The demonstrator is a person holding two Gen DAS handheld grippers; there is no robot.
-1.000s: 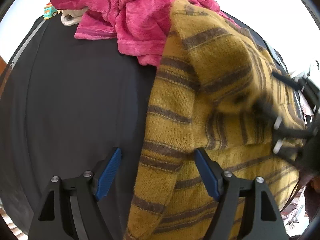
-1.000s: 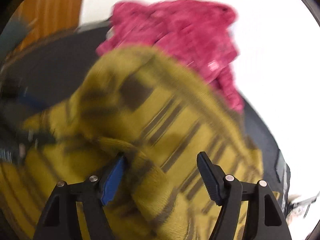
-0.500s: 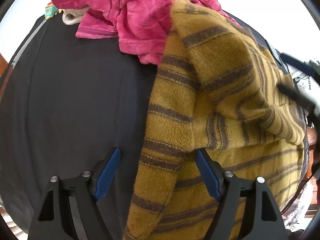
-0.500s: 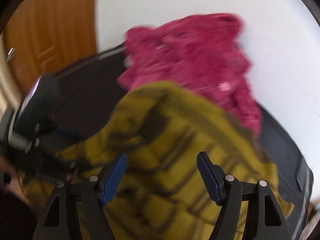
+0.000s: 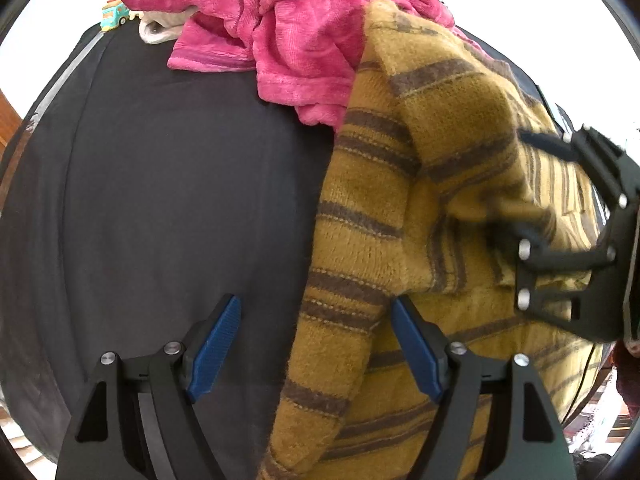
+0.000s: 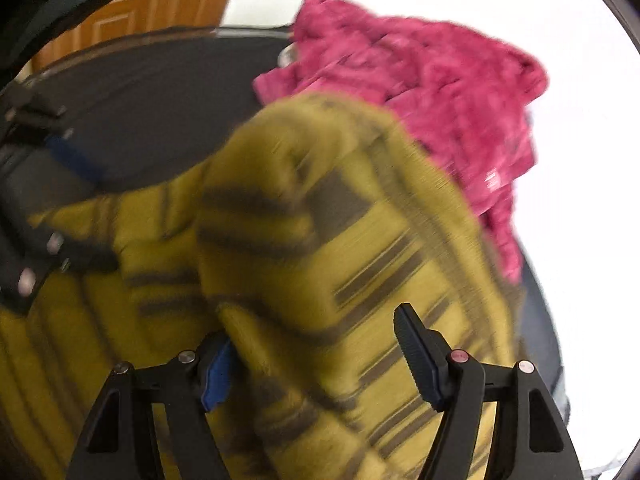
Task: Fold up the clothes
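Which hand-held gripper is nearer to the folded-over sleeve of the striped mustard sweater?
Right. The right hand-held gripper has the sleeve bunched between its open fingers. The left hand-held gripper hangs open nearer, over the sweater's left edge and the black surface.

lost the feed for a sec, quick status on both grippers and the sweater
Left gripper open, poised at the striped sweater edge. Right gripper open, fold of sweater between its fingers. Pink robe heaped against the sweater's far end.
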